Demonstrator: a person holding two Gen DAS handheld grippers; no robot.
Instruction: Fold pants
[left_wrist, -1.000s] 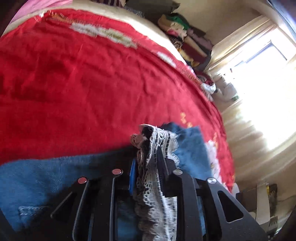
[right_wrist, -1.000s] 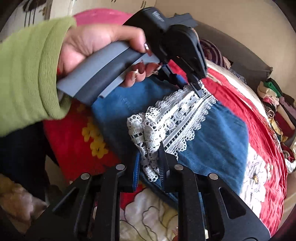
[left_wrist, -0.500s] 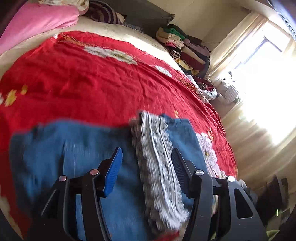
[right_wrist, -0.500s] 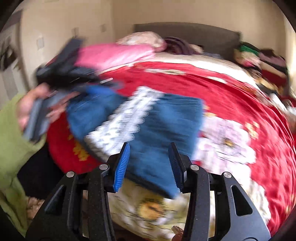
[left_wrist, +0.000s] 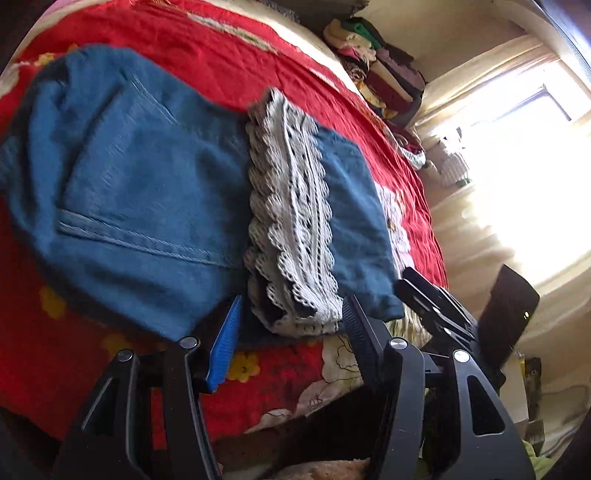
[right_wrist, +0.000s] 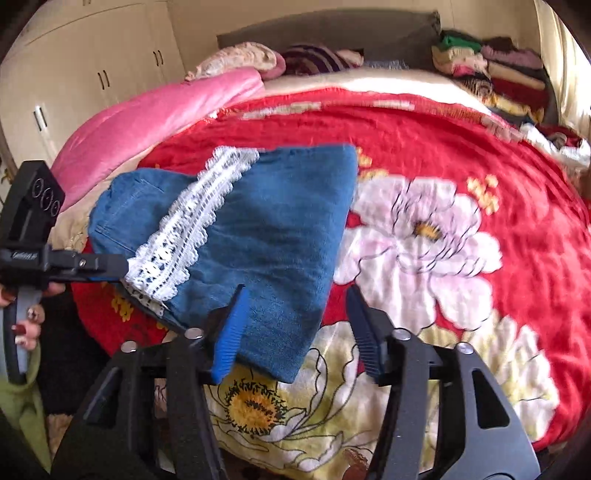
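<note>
Person's hand (right_wrist: 26, 325) at far left edge of right wrist view, green sleeve (right_wrist: 22, 402) below it, fingers wrapped round the grey handle; left tongs (right_wrist: 107, 267) reach in level from that side w/ tips right at the lace end of the pants (right_wrist: 266, 236). In left wrist view, left tongs (left_wrist: 291, 325) pitched down at bed edge, jaws apart after opening moments ago, nothing between pads; lace hem (left_wrist: 291, 206) lies just ahead of the tips, not pinched. Pants (left_wrist: 147, 192) = folded blue denim bundle, flat on red floral bedspread (left_wrist: 207, 51) near its front edge, lace band across the middle. Right tongs (right_wrist: 295, 328) also angled down, jaws have just been opening, now abt half wide; left blue pad sits against/over the near denim corner, right pad clear over bedspread (right_wrist: 461, 155), so no grip. Right tongs (left_wrist: 436, 306) also visible as black frame at right of left view, just beside the denim corner. Clothes stack (right_wrist: 487, 70) far right at back.
</note>
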